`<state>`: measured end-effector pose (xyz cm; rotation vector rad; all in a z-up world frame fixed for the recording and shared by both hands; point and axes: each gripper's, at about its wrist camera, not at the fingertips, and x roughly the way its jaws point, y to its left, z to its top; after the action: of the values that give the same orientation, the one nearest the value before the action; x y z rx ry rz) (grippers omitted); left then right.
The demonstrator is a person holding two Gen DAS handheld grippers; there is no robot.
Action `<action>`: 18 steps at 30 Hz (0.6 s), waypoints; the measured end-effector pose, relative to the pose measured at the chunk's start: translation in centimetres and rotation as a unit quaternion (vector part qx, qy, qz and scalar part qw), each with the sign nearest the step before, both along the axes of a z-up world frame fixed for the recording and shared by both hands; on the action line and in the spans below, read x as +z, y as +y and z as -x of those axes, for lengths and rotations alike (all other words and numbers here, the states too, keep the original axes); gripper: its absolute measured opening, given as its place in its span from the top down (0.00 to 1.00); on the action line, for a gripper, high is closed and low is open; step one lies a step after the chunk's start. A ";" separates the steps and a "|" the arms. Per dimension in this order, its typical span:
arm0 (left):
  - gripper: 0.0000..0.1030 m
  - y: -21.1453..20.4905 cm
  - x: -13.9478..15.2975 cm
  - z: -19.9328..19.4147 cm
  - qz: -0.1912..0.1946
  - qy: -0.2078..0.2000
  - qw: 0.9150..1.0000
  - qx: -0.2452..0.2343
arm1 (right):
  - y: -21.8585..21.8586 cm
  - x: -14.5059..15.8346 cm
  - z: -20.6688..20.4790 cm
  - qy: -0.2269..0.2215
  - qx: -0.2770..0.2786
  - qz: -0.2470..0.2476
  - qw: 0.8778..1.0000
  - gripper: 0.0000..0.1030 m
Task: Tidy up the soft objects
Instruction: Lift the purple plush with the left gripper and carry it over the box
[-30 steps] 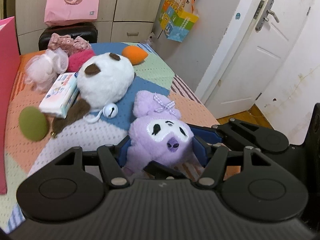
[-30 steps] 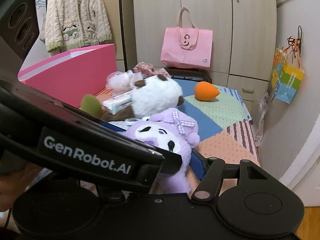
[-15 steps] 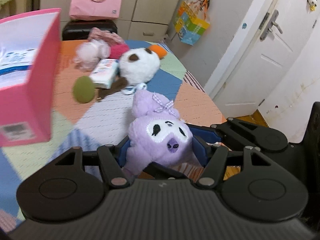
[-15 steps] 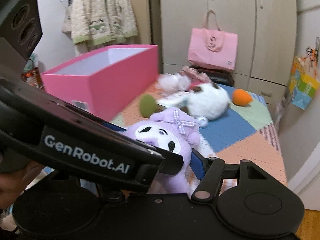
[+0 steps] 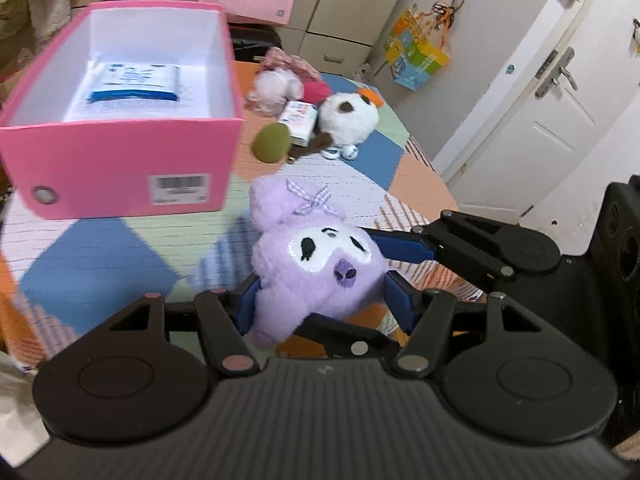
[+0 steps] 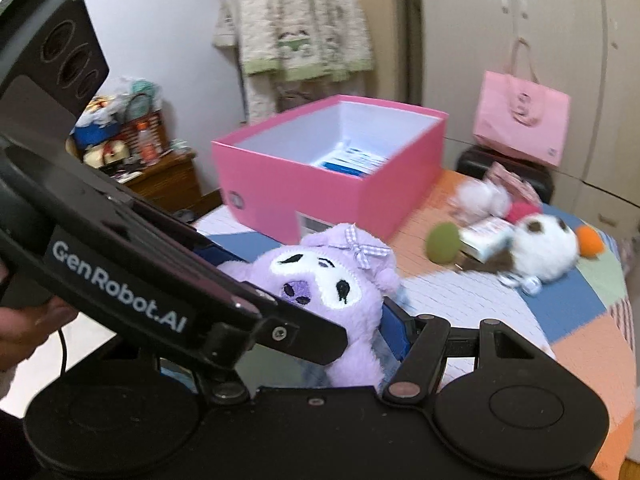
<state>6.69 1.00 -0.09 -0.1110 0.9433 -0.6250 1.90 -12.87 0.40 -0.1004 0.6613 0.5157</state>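
Purple plush toy, pink box, patchwork cloth

You face a small room with pale walls. A white panelled door with a metal lever handle stands at the right. Cream wardrobe doors line the far wall, with drawers below. A low wooden cabinet (its top cluttered) sits in the left corner. A knitted cardigan hangs above it. A strip of wooden floor shows at the lower right. Lighting is even and soft, with no window in view
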 end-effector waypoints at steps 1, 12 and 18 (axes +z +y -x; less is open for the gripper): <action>0.39 0.6 0.2 0.1 0.000 0.000 1.000 0.003 | 0.3 0.3 0.0 -0.001 0.005 -0.002 1.000 0.32; 0.39 5.3 3.8 -2.3 0.013 -0.033 0.999 0.031 | 3.9 3.1 -3.9 -0.036 0.034 -0.026 0.998 0.32; 0.41 6.6 4.9 -6.3 0.026 -0.056 0.997 0.042 | 4.5 4.0 -8.4 -0.066 0.038 -0.027 0.997 0.32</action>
<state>12.97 7.56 4.77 -0.1593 0.8102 -0.5718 10.27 -8.42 4.43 -0.1087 0.5164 0.5943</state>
